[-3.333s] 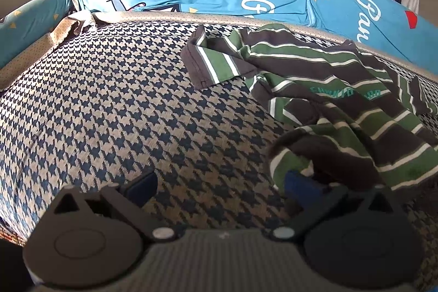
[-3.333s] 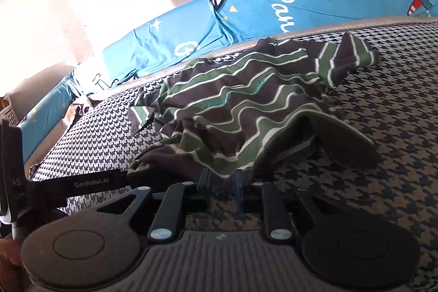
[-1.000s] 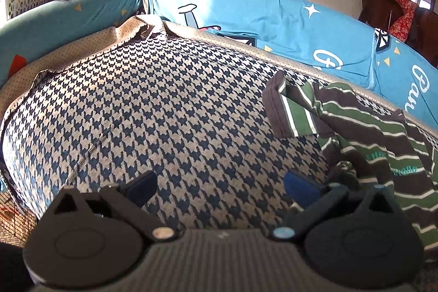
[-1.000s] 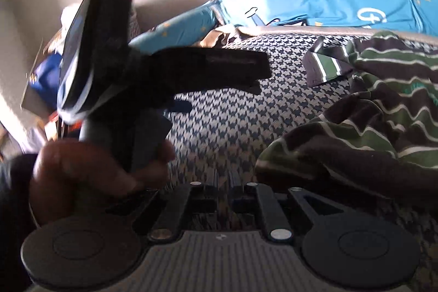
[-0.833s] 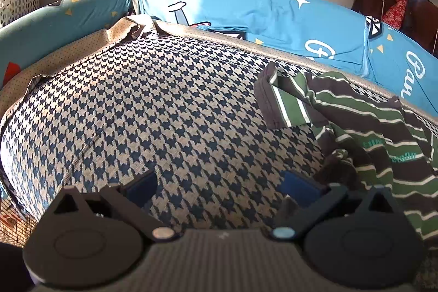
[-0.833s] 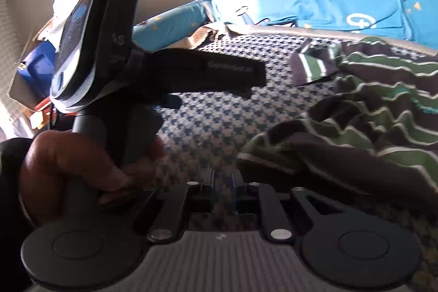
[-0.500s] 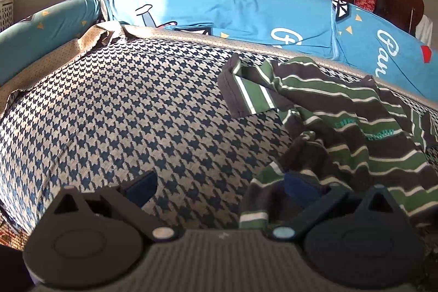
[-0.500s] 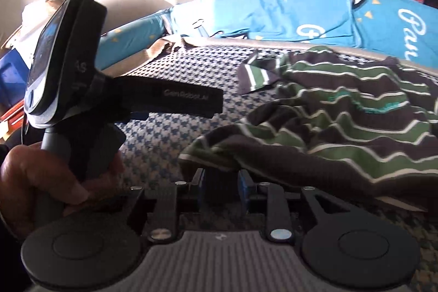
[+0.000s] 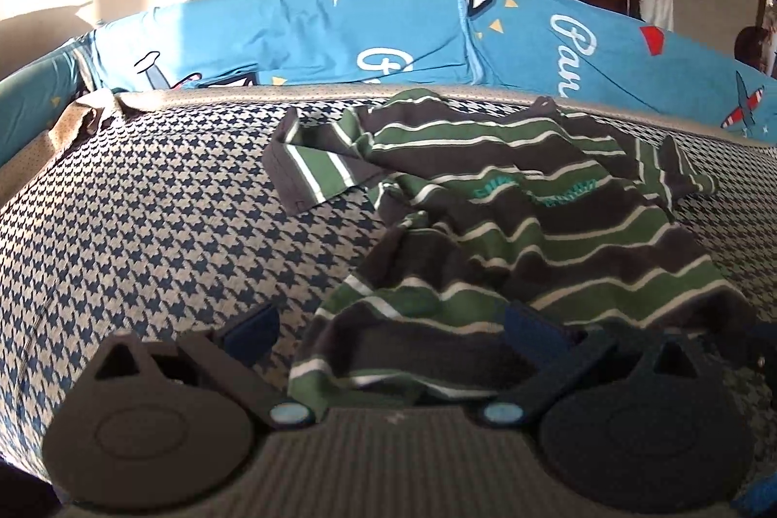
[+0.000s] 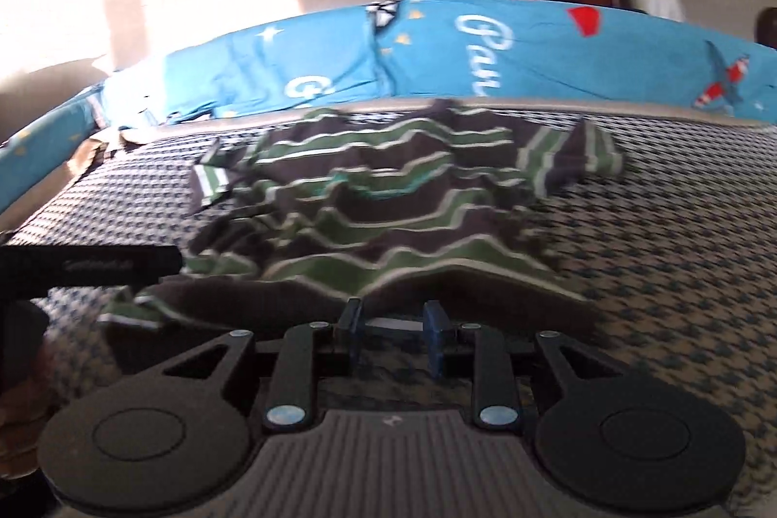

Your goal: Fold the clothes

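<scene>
both grippers, left point(image 9: 388, 341) and right point(image 10: 391, 341), are released, so grab the shirt point(image 9: 524, 226) hem corners evenly before you fold.

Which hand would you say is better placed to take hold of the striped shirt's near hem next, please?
Left, probably. The left tool stands wide open with the striped shirt's near hem lying between its fingers. The right tool, only narrowly open and empty, sits just short of the hem over the houndstooth cover.

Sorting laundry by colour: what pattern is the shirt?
Dark grey and green stripes edged in white on the shirt, clearest in the left wrist view.
</scene>
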The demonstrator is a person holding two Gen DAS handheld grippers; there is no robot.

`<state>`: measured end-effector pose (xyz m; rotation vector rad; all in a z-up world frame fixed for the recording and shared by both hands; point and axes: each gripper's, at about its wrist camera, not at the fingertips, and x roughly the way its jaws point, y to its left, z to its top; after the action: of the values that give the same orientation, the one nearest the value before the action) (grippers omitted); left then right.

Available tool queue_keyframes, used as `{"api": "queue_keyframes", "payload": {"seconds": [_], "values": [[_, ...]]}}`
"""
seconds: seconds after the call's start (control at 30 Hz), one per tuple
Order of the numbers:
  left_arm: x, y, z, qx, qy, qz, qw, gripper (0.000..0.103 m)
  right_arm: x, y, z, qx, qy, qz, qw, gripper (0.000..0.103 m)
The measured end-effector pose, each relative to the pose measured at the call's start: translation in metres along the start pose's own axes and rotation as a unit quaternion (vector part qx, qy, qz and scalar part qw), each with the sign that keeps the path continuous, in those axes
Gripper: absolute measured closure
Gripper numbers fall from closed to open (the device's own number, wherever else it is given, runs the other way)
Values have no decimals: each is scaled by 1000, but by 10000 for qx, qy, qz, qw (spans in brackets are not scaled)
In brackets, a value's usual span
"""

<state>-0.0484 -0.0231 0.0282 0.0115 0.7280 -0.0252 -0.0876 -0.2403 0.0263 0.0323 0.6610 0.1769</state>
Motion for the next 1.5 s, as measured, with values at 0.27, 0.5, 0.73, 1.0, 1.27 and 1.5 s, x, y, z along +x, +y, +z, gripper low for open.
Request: {"api": "queue_keyframes", "payload": {"seconds": [0.27, 0.5, 0.73, 1.0, 1.27, 1.5], "values": [[-1, -25, -7, 635, -29, -215, 9977, 0, 3, -35, -9, 320, 281, -705, 9966, 67], [11, -38, -14, 994, 167, -142, 9948, 0, 12, -49, -16, 420, 393, -968, 9936, 54], [22, -48, -19, 1279, 259, -67, 9914, 0, 23, -59, -18, 532, 406, -997, 9928, 46], [34, -52, -23, 1386, 331, 40, 9898, 0, 33, -59, -17, 568, 71, -841, 9948, 57], [37, -37, -11, 895, 214, 135, 9957, 10, 30, -66, -8, 971, -185, -643, 9930, 89], [44, -33, 9, 878, 68, 331, 9956, 12, 42, -66, 9, 920, -202, -456, 9945, 91]]}}
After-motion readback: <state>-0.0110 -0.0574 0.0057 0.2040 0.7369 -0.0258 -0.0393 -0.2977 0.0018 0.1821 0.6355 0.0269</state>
